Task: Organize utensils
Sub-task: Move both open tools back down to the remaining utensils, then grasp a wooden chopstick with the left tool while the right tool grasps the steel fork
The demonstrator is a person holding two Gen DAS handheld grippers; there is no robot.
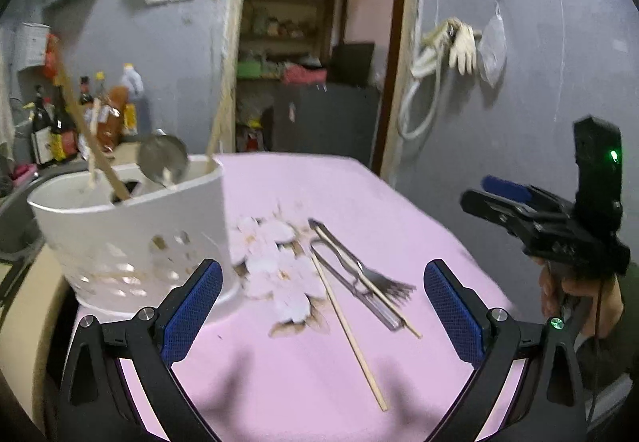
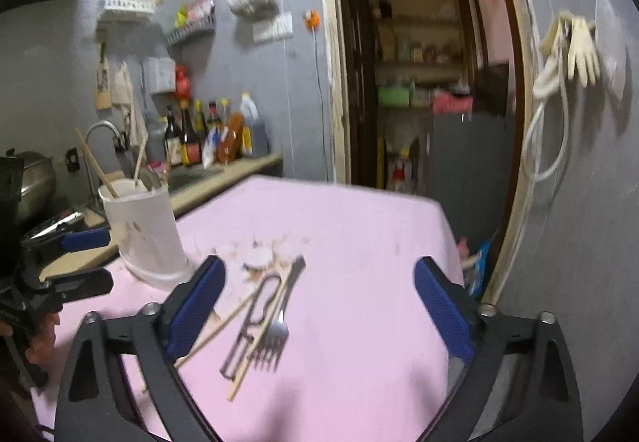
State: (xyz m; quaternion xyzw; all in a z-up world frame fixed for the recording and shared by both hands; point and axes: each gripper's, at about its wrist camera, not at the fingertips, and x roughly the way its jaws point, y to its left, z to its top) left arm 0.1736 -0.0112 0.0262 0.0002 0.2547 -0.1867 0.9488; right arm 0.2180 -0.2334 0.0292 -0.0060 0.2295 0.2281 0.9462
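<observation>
A white perforated utensil holder (image 1: 135, 234) stands at the left of the pink tablecloth (image 1: 359, 194) and holds wooden chopsticks and a metal ladle (image 1: 163, 158). On the cloth lie a metal fork (image 1: 383, 282), a wire-handled metal utensil (image 1: 339, 262) and two wooden chopsticks (image 1: 351, 334). My left gripper (image 1: 323, 306) is open and empty, above the cloth just before these. My right gripper (image 2: 319, 306) is open and empty, hovering over the fork (image 2: 275, 334), the wire utensil (image 2: 255, 318) and the chopsticks (image 2: 223, 326). The holder shows at left in the right wrist view (image 2: 143, 230).
A kitchen counter (image 2: 231, 170) with sauce bottles (image 2: 207, 138) and a sink tap runs behind the table at left. An open doorway to a storeroom is behind. The cloth has a floral patch (image 1: 275, 266). The table edge drops off at right.
</observation>
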